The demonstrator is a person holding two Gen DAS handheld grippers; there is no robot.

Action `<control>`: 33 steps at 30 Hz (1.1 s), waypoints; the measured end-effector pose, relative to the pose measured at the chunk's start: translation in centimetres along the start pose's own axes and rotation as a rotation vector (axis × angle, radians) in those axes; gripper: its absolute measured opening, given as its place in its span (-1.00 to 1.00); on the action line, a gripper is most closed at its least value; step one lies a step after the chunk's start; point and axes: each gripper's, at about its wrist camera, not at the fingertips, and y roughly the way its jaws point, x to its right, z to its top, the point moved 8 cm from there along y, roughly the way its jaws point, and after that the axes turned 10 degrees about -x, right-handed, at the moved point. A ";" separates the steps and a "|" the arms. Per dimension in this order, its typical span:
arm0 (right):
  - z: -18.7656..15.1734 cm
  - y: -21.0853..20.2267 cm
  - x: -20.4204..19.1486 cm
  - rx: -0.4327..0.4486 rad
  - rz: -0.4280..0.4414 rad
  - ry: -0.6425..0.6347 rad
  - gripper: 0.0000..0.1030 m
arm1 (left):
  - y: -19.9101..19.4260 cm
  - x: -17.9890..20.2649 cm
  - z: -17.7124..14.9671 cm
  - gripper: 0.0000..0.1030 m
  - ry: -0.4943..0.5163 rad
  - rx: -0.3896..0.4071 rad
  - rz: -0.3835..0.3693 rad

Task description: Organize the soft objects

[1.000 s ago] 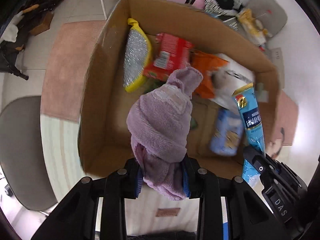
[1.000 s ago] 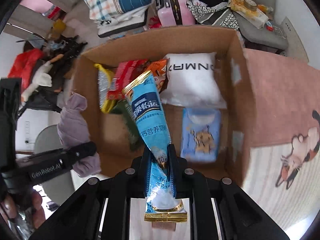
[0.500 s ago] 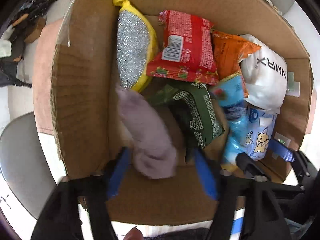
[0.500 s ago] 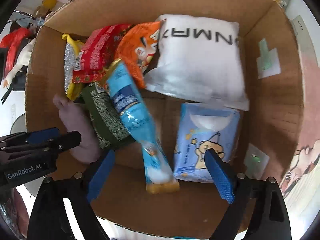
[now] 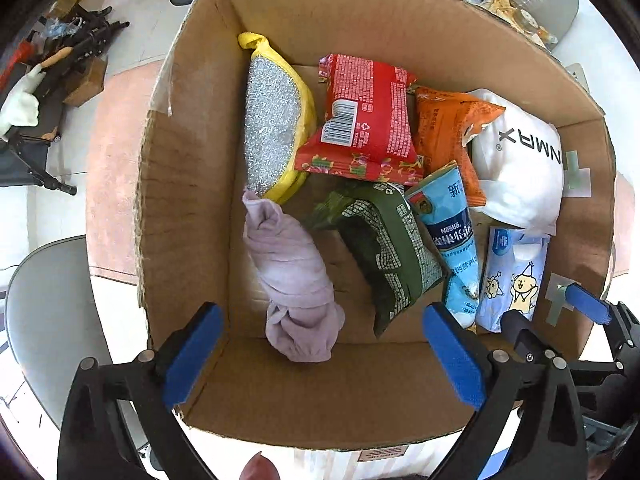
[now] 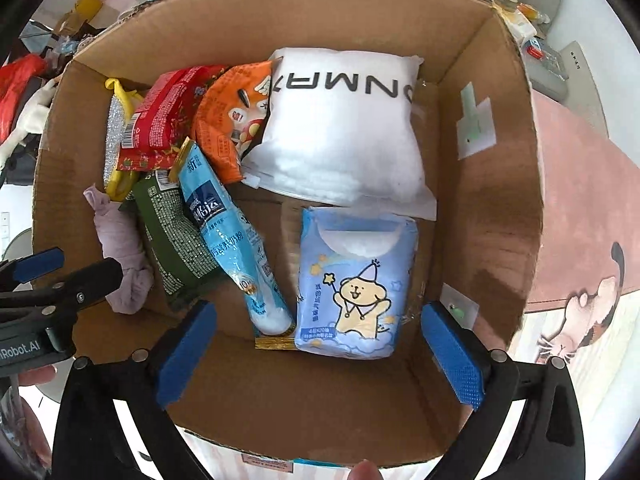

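A cardboard box (image 5: 184,184) holds several soft items. A rolled lilac towel (image 5: 294,276) lies by its left wall; it also shows in the right wrist view (image 6: 120,248). A light blue pouch (image 6: 236,248) lies on the box floor between a green packet (image 6: 172,236) and a blue tissue pack (image 6: 356,284). My left gripper (image 5: 324,356) is open and empty above the box's near wall. My right gripper (image 6: 316,352) is open and empty above the near wall too.
A white pillow (image 6: 344,132), an orange packet (image 6: 228,108), a red packet (image 6: 160,120) and a yellow scouring pad (image 5: 276,120) fill the back of the box. A pink rug (image 6: 580,208) lies right of it. A grey chair seat (image 5: 44,312) stands to the left.
The left gripper let go of the lilac towel and the right let go of the blue pouch. Both items now lie in the box, and both grippers stand wide open.
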 end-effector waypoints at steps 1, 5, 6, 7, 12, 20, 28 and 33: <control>-0.1 -0.1 0.2 0.002 -0.008 0.001 1.00 | -0.2 0.1 -0.2 0.99 0.003 0.006 0.002; -0.9 -0.8 1.0 0.003 -0.004 0.007 1.00 | -0.6 0.5 -0.4 0.99 0.017 0.023 0.021; -1.1 -1.0 1.2 0.005 -0.005 0.007 1.00 | -0.7 0.7 -0.5 0.99 0.019 0.028 0.025; -1.2 -1.2 1.4 0.008 -0.008 0.008 1.00 | -1.0 0.9 -0.7 0.99 0.021 0.034 0.025; -2.0 -2.4 1.8 0.037 -0.015 0.020 1.00 | -3.1 1.6 -2.1 0.99 0.044 0.081 0.060; -5.9 -7.4 2.7 0.148 -0.013 0.034 1.00 | -8.8 2.4 -5.7 0.99 0.037 0.236 0.060; -11.7 -13.5 2.3 0.270 0.015 0.034 1.00 | -13.6 3.1 -10.4 0.99 0.068 0.386 0.057; -15.9 -16.9 2.5 0.325 0.017 0.018 1.00 | -16.0 3.5 -14.5 0.99 0.075 0.441 0.032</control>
